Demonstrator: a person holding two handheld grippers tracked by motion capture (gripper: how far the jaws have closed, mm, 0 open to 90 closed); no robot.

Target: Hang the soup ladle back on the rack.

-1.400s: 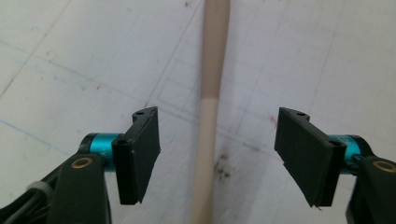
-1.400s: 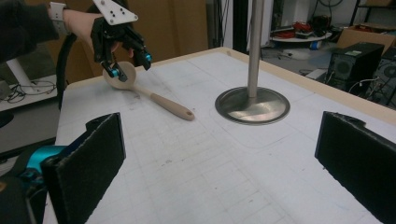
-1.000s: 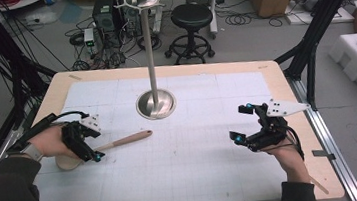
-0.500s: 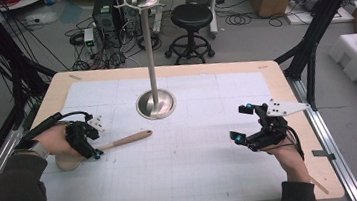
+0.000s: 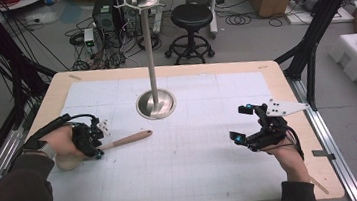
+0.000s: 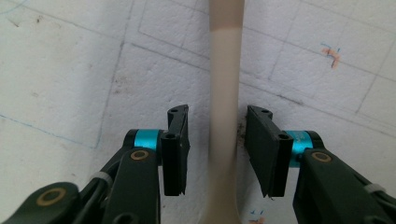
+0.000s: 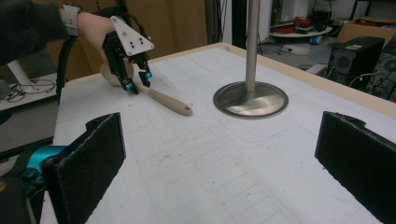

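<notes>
Gridded table [image 5: 213, 167]: spoon handle [image 6: 224, 93] between left hand-held gripper [image 6: 217, 149] jaws, untouched.

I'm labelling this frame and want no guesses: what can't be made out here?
- Spoon head: in the high view the left gripper and hand cover most of it; in the left gripper view the bottom edge cuts it off.
- Stand top: cut off by the right gripper view's upper edge.
- Contact: the left gripper's jaws straddle the handle with gaps showing, but motion blur hides whether they touch.
- Right gripper: wide open, nothing between its jaws.
</notes>
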